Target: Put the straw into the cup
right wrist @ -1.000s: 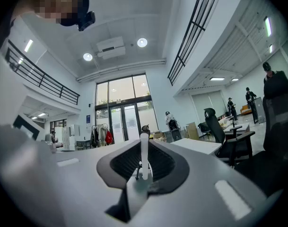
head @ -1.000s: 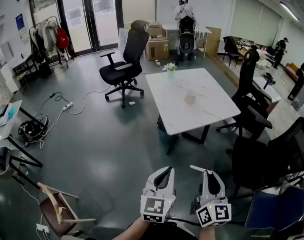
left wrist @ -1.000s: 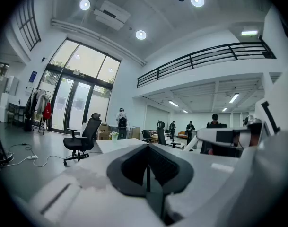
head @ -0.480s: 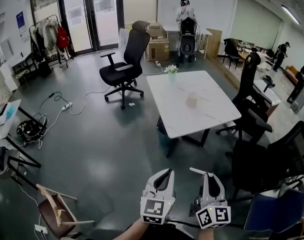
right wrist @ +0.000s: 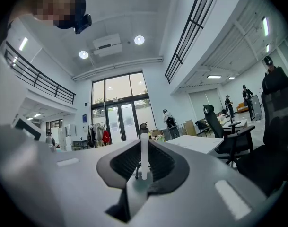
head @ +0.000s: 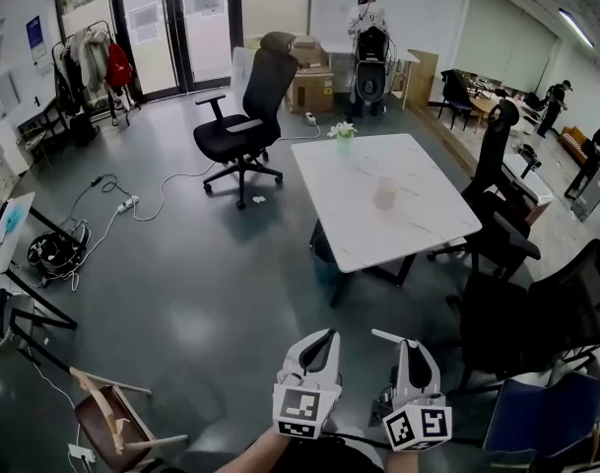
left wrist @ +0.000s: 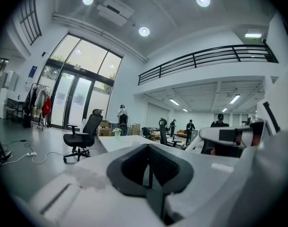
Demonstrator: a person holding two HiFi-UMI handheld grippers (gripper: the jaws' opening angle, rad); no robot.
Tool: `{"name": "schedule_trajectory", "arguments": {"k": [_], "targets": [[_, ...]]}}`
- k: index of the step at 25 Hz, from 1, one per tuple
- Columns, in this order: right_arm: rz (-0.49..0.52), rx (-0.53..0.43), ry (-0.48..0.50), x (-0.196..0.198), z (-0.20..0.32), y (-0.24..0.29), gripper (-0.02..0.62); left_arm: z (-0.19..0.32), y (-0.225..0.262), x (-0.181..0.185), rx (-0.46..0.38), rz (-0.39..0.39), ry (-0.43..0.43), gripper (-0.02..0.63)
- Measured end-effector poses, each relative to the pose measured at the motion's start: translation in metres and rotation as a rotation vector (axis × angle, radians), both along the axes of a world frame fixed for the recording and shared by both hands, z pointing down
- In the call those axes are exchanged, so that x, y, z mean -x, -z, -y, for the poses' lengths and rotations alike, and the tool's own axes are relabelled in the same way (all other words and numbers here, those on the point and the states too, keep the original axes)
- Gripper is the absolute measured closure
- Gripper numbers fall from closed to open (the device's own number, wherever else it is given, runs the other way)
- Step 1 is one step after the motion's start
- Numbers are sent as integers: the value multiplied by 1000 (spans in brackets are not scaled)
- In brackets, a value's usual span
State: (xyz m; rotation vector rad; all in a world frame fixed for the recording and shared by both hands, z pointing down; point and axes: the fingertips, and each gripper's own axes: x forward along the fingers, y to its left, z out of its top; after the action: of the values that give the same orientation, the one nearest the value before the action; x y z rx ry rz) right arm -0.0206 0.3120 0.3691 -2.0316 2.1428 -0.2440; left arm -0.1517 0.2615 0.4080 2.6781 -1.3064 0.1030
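A translucent cup [head: 384,193] stands near the middle of the white table [head: 418,220], far ahead of both grippers. My right gripper [head: 407,342] is low in the head view, shut on a thin white straw [head: 386,336] that pokes out to the left of its jaws. In the right gripper view the straw [right wrist: 144,156] stands upright between the pads of the right gripper [right wrist: 143,163]. Beside it, my left gripper [head: 328,335] holds nothing. Its jaws meet in a thin seam in the left gripper view [left wrist: 150,168].
A small vase of flowers [head: 344,138] sits at the table's far end. Black office chairs stand left of the table [head: 242,116] and along its right side [head: 497,166], [head: 546,313]. A wooden chair [head: 112,417] is at lower left. Cables [head: 117,205] lie on the floor.
The whole view has crept slightly toward the table. Both grippers keep their pose side by side, and the straw stays gripped in the right one.
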Motion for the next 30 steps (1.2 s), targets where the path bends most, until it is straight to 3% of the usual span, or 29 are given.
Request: {"name": "schedule_trajectory", "arguments": {"k": [6, 17, 30], "targets": [[1, 18, -28, -13, 17, -2, 549, 18, 3, -3, 2, -13, -6, 604], [-6, 3, 38, -27, 104, -7, 549, 94, -8, -14, -2, -1, 63, 604], [61, 81, 34, -133, 228, -56, 549, 212, -57, -117, 99, 85, 61, 604]]}}
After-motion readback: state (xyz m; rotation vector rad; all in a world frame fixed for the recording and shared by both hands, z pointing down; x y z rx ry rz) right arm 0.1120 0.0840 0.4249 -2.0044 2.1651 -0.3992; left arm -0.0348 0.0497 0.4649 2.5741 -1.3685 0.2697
